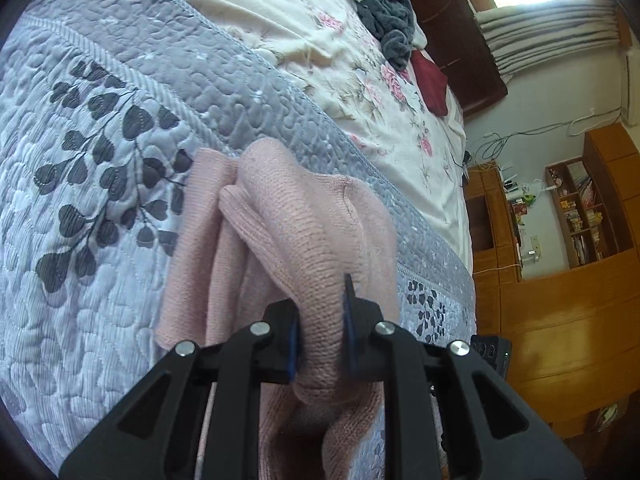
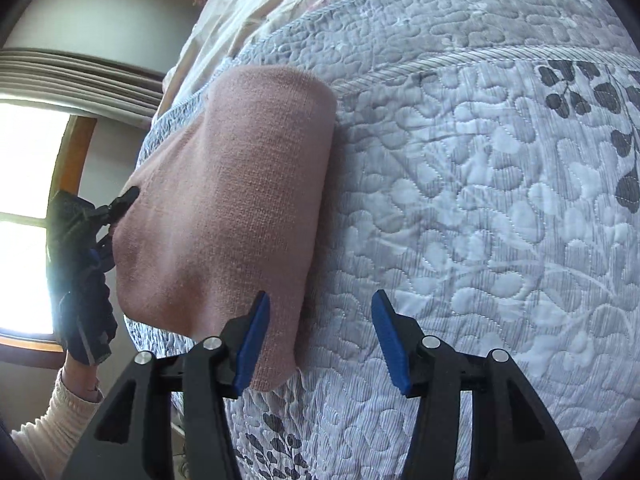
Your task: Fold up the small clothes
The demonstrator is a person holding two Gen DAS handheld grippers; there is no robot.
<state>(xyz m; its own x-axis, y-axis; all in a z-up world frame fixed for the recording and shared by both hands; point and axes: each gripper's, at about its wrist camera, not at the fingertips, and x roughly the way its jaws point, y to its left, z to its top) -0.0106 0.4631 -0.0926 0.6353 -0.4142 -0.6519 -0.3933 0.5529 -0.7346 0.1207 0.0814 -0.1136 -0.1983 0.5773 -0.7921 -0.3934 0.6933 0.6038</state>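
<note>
L gripper (image 1: 322, 336) is clamped on a bunched fold of the pink knit (image 1: 280, 216); blue pads pinch the cloth from both sides, w/ fabric bulging out above and below the jaws. The knit lies on the quilt (image 1: 100, 200), near the bed's edge, partly folded: a flat strip beside thicker rolled folds that run up toward the grey quilt border.

R gripper (image 2: 320, 340) is spread wide and holds nothing. Its left pad sits over the near corner of the knit (image 2: 224, 208); can't tell if it touches. The right pad is over bare quilt (image 2: 480, 220). From this side the knit shows as a smooth folded slab, far edge rounded, one long side against the quilt. The L gripper (image 2: 120, 204) shows at the slab's left side, tip pressed into the cloth, w/ a hand (image 2: 80, 376) and a cream sleeve (image 2: 52, 432) below it.

Around: beyond the quilt lies a floral sheet (image 1: 360, 52) w/ a grey towel heap (image 1: 384, 16) and a dark red cloth (image 1: 430, 80) on it, both well apart from the knit. Wooden headboard (image 1: 460, 40) behind those. Wood shelves (image 1: 580, 208) w/ books and a cabinet stand off the bed's side, cables along the wall. Bright window (image 2: 24, 208) w/ pleated curtain (image 2: 72, 76) behind the L gripper; glare washes out detail there. Nothing lies on the quilt close to the knit.
</note>
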